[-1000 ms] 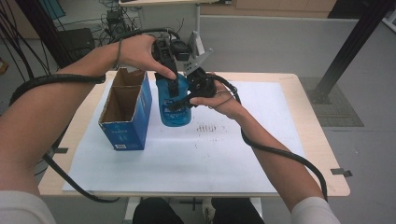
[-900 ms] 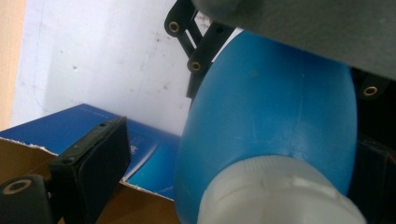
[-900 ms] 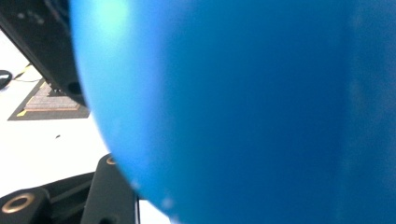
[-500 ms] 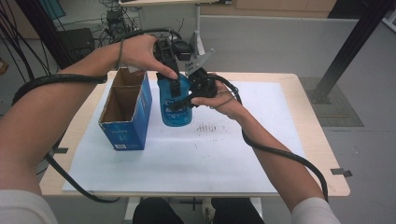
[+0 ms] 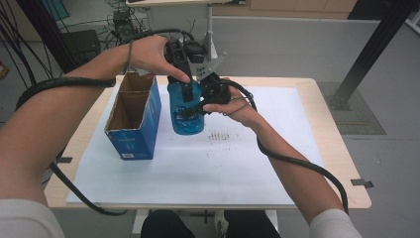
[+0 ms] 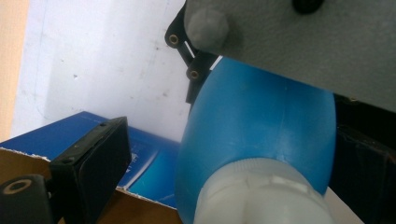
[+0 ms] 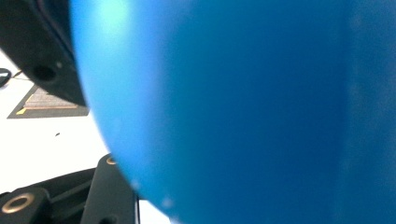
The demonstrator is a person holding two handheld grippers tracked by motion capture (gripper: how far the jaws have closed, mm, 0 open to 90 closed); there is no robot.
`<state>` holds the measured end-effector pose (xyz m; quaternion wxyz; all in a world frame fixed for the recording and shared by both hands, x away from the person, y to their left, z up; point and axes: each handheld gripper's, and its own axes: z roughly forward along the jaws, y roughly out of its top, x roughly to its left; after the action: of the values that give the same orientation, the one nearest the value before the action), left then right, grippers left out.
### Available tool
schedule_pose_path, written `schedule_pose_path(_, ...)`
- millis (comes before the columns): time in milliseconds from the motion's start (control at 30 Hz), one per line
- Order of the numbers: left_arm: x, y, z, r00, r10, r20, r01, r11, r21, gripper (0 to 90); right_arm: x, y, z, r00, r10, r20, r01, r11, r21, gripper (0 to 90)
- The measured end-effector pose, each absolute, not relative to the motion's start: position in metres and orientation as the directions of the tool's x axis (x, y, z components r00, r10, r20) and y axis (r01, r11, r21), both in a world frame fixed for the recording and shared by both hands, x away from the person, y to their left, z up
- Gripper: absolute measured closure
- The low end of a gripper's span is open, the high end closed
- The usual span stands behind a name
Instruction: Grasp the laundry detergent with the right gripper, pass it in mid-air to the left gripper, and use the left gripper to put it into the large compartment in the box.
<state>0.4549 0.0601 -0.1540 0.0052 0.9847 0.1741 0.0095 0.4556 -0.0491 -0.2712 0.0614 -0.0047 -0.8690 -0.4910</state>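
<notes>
Nothing has shifted since the earlier frame: the right gripper (image 5: 195, 106) clamps the blue bottle's (image 5: 187, 116) body above the worktop (image 5: 317, 99), steadying it while the left gripper (image 5: 185, 89) straddles its white cap (image 6: 261, 196), grip unclear, beside the open box (image 5: 133, 119).

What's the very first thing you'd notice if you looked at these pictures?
A bright blue plastic bottle stands out mid-table, held above the white sheet by two black tools: the right tool clamps its side, while the left tool sits at its white neck. Just left of it stands an open blue cardboard box.
</notes>
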Motion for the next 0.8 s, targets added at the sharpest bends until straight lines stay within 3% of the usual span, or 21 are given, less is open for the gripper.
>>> schedule_pose_path(800,0.4528,0.0615,-0.1533,0.936,0.350,0.017,0.350,-0.936,0.029,6.6,0.4566,-0.0506,-0.2689,-0.994,-0.048,0.094,0.057,0.507,0.860,44.1)
